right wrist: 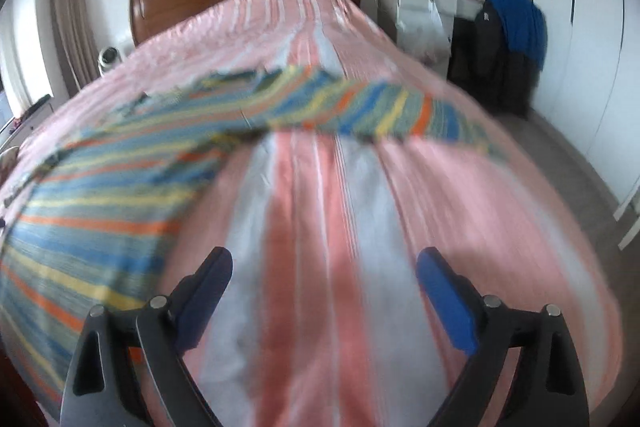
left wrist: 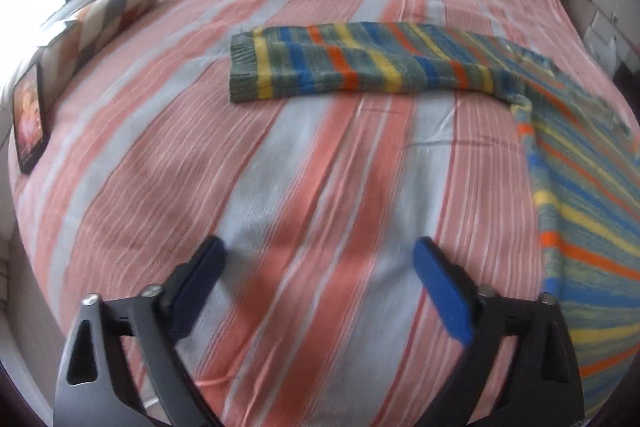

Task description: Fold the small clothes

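No readable text (frames blurred)

Knitted sweater (matt), woven bedspread

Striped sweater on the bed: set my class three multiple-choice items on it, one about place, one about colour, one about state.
1. Where does the sweater lie?
A. on the bedspread
B. on the floor
C. over the headboard

2. Which stripe colour does it have?
A. purple
B. orange
C. black

3. How is the left claw?
A. shut on a sleeve
B. shut, empty
C. open, empty

Key:
1 A, since it lies spread flat on the pink striped cover.
2 B, since orange bands run beside the blue and yellow ones.
3 C, since its blue pads stand apart with only the cover between them.
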The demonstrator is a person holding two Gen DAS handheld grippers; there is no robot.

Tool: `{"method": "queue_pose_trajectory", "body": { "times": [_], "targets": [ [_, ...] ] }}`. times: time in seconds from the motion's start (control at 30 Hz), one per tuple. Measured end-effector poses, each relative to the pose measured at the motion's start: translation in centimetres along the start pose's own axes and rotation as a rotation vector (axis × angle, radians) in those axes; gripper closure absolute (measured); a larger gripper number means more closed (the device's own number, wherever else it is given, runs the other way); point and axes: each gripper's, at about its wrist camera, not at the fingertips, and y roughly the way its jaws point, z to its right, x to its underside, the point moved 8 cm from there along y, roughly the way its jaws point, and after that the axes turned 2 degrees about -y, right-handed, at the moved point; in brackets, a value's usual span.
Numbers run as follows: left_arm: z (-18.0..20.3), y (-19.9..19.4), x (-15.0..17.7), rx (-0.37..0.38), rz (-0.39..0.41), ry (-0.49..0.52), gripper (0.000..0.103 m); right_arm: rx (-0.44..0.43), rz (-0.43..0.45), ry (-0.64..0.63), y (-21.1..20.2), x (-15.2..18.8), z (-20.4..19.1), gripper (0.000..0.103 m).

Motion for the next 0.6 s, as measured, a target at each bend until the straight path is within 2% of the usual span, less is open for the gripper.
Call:
{"method": "queue_pose_trajectory", "body": {
  "times": [0.1, 0.23, 0.47, 0.6],
  "targets": [
    [-0.5, 0.4, -0.1, 0.018, 0.023, -0.037, 0.0, -0.014, 0.014, 0.004, 0.2, 0.2, 0.2, 0.007],
    [-0.7, 0.4, 0.4, -0.008, 0.073, -0.04, 0.0, -0.012, 0.013, -0.032, 1.1, 0.5, -0.1, 0.002],
    [-0.7, 0.3, 0.6, -0.012, 0.127, -0.03, 0.0, -0.033, 0.028, -0.031, 1.4, 0.7, -0.2, 0.0],
    [-0.7, 0.3, 0.6, -0.007, 0.122, -0.029, 0.0, -0.032, 0.03, -0.031, 1.5, 0.7, -0.2, 0.0]
  ]
}}
